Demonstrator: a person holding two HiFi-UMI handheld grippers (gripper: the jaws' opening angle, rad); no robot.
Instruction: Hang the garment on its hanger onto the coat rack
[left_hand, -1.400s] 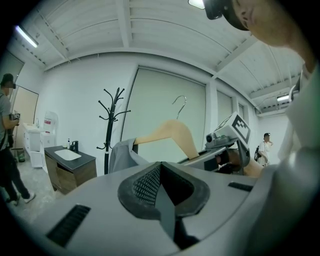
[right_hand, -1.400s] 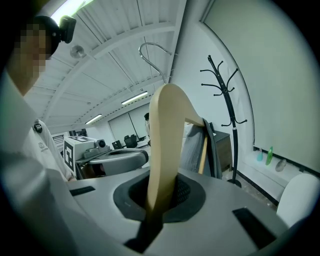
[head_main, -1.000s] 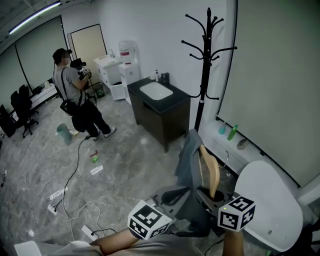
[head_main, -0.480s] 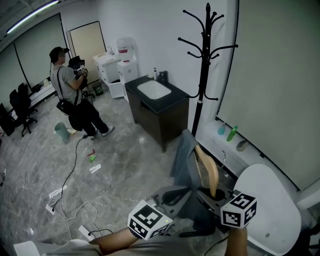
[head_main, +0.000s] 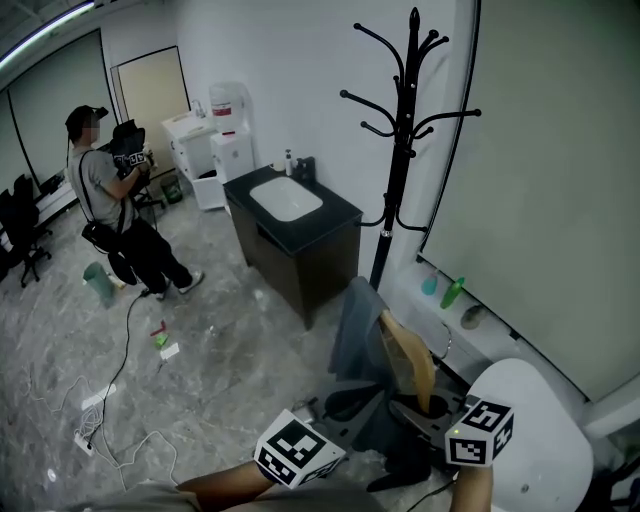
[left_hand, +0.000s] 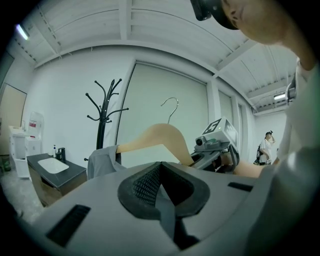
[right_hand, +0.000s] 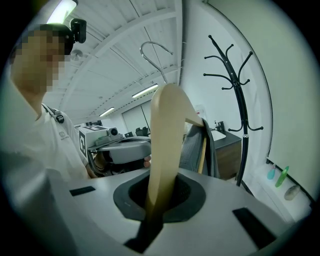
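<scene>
A black coat rack (head_main: 403, 130) stands by the wall, past my hands; it also shows in the left gripper view (left_hand: 103, 112) and the right gripper view (right_hand: 240, 110). A grey garment (head_main: 355, 330) hangs on a wooden hanger (head_main: 410, 362) with a metal hook (right_hand: 156, 55). My right gripper (head_main: 428, 405) is shut on one arm of the hanger (right_hand: 165, 145). My left gripper (head_main: 338, 405) is shut on a fold of the grey garment (left_hand: 167, 215). The hanger is held upright below the rack's hooks, apart from them.
A black cabinet (head_main: 300, 250) with a white sink stands left of the rack. A person with a camera (head_main: 105, 205) stands at far left. A white round tabletop (head_main: 535, 440) is at my right. Bottles (head_main: 452, 292) sit on the window ledge. Cables (head_main: 105, 400) lie on the floor.
The view has come closer to the coat rack. The hanger and garment have shifted slightly left with both grippers. The person in the background appears further left.
</scene>
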